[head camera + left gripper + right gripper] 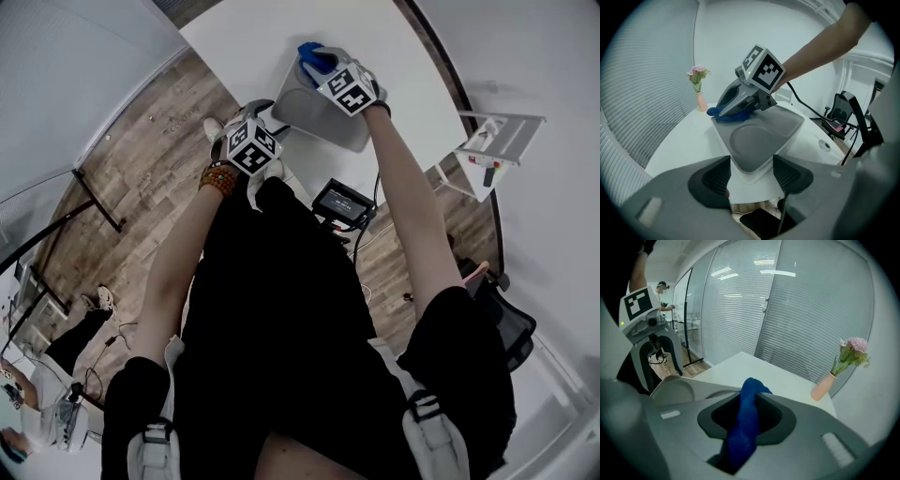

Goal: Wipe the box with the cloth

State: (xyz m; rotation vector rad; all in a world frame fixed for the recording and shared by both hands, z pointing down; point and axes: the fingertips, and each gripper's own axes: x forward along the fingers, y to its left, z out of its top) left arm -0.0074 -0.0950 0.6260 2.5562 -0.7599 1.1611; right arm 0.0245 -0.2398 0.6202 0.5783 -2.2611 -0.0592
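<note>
right gripper clamps the soft, limp cloth mid-fold. left gripper stands spread and empty; the stiff, likely light box may slide, so brace its near corner.

Bright even light, soft shadows, strong fisheye edges.

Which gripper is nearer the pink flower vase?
Right. The right gripper is at the grey box's far edge, toward the pink vase; the left gripper straddles its near corner.
</note>
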